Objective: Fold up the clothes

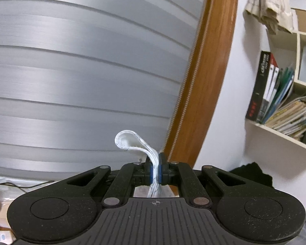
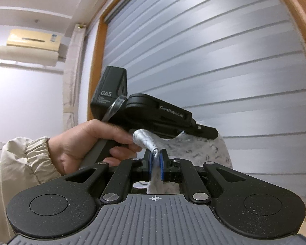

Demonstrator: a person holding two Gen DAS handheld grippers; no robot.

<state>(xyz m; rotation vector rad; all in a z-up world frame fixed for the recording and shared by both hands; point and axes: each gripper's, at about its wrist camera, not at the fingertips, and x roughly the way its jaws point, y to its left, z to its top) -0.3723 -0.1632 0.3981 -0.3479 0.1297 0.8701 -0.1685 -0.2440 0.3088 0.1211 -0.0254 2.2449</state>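
Observation:
My left gripper (image 1: 156, 170) is shut on a white garment (image 1: 132, 143); a hem loop curls up and left above the blue pads and more cloth hangs below. My right gripper (image 2: 156, 163) is shut on the same white garment (image 2: 204, 149), printed with small grey marks, which stretches away toward the other gripper. The left gripper's body (image 2: 153, 110) shows in the right wrist view, held by a hand (image 2: 91, 143) in a cream sleeve. Both grippers are raised high in front of a window blind (image 1: 81, 71).
A wooden window frame (image 1: 210, 71) borders the blind. A shelf (image 1: 283, 132) with books and folders hangs at the right, a beige cloth (image 1: 269, 6) above it and a dark garment (image 1: 253, 173) below. An air conditioner (image 2: 30, 47) and a curtain (image 2: 71, 81) sit at the left.

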